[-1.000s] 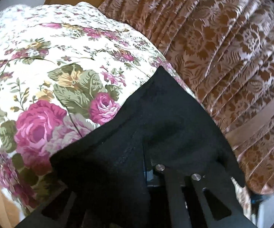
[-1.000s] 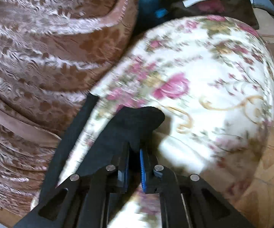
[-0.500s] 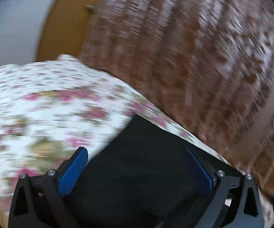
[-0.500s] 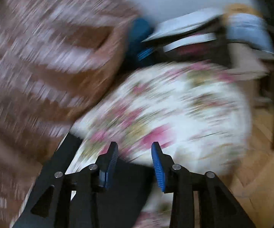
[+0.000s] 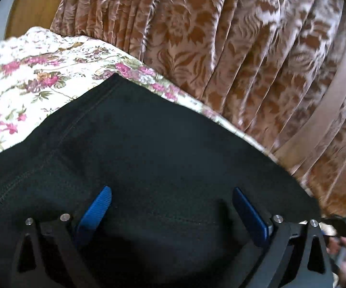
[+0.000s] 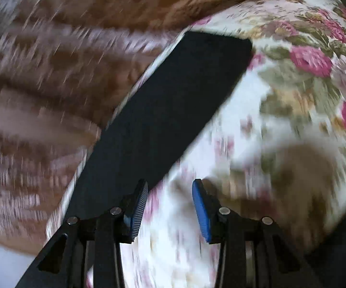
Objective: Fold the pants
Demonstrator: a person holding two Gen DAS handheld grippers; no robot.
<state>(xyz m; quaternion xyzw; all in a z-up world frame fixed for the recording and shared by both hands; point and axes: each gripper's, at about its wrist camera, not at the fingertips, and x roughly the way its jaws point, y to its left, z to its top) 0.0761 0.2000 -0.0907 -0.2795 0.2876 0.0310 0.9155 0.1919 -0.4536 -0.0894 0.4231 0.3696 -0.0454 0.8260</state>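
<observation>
Hovering w/ both tongs released, left tongs (image 5: pixel 170 206) spread wide over the pants (image 5: pixel 148 144), right tongs (image 6: pixel 169 201) beside them; we reckoned: smooth fabric flat, edges aligned w/ worktop (image 6: pixel 281 110) edge.

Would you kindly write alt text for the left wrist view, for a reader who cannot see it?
Black pants lie flat on a floral cloth, with the left gripper open wide above them and its blue fingers holding nothing. Brown patterned drapery hangs behind.
</observation>
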